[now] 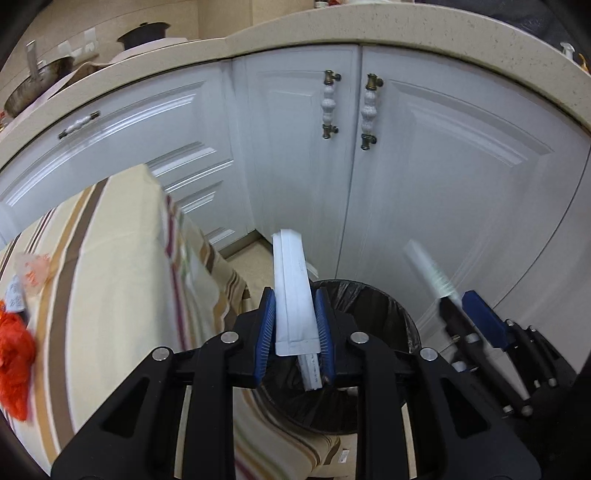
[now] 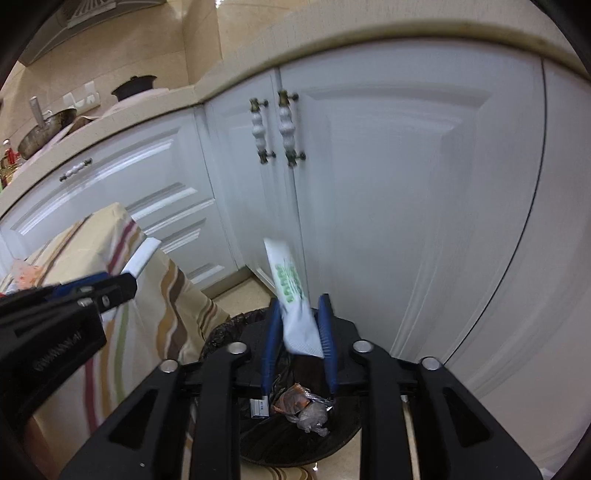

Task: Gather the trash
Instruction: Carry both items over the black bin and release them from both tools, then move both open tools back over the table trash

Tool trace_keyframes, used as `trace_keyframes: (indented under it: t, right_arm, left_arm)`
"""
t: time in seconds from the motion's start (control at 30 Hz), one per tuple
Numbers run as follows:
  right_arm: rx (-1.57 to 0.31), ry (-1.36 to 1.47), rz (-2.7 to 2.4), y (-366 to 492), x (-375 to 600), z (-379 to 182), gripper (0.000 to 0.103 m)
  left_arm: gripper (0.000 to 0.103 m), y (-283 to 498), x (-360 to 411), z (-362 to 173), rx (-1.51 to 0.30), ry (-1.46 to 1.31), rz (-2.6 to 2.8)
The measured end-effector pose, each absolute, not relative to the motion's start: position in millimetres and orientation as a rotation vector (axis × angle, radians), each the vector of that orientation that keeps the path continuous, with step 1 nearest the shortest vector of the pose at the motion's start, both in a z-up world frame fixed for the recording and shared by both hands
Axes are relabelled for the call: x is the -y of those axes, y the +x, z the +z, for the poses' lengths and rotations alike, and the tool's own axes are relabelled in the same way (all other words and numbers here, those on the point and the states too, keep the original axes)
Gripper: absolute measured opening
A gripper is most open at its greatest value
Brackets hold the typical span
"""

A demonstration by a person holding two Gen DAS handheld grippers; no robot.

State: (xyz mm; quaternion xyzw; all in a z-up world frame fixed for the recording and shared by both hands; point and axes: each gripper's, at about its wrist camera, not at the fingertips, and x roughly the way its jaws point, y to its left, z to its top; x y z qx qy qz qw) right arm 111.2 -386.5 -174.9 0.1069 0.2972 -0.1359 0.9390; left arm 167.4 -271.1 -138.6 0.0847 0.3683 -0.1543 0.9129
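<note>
My left gripper [image 1: 294, 306] is shut on a long white paper sleeve [image 1: 293, 295] and holds it over the black-lined trash bin [image 1: 388, 306]. My right gripper [image 2: 298, 317] has its jaws around a white wrapper with green print [image 2: 291, 295], above the same bin [image 2: 225, 328]; the wrapper is blurred and tilted. The bin holds an orange wrapper [image 2: 293, 400], clear plastic [image 2: 312, 419] and a small white packet [image 2: 258, 408]. The right gripper shows in the left wrist view [image 1: 465, 306], and the left gripper in the right wrist view [image 2: 122, 284].
A table with a striped cream cloth [image 1: 110, 277] stands left of the bin, with an orange scrap [image 1: 14, 358] and a clear wrapper [image 1: 31, 269] on it. White cabinet doors [image 1: 424, 184] stand right behind the bin under a beige counter [image 1: 369, 26].
</note>
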Motion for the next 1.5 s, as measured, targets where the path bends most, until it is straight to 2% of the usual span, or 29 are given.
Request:
trace_keyframes:
  t: [0.03, 0.07, 0.27, 0.63, 1.07, 1.5]
  right_arm:
    - [-0.611, 0.23, -0.282, 113.8, 388.9, -178.2, 0.04]
    - [-0.614, 0.238, -0.285, 114.8, 390.3, -179.9, 0.041]
    - [-0.613, 0.244, -0.296, 112.4, 391.6, -175.1, 0.041]
    - [-0.557, 0.211, -0.235, 103.6, 355.0, -127.1, 0.042]
    - [-0.51, 0.175, 0.017, 112.8, 230.2, -83.3, 0.046]
    - [-0.563, 0.077, 0.209, 124.0, 111.4, -85.9, 0.049]
  left_arm:
    - [0.039, 169.6, 273.8, -140.2, -0.759, 0.188, -0.309]
    - [0.048, 171.8, 274.4, -141.6, -0.76, 0.189, -0.304]
    - [0.05, 175.1, 262.4, -136.3, -0.795, 0.125, -0.32]
    - [0.057, 150.2, 201.9, -84.9, -0.685, 0.078, -0.276]
    - [0.058, 117.9, 38.3, -54.5, -0.631, 0.039, -0.013]
    - [0.058, 84.3, -107.7, -65.1, -0.659, -0.048, 0.245]
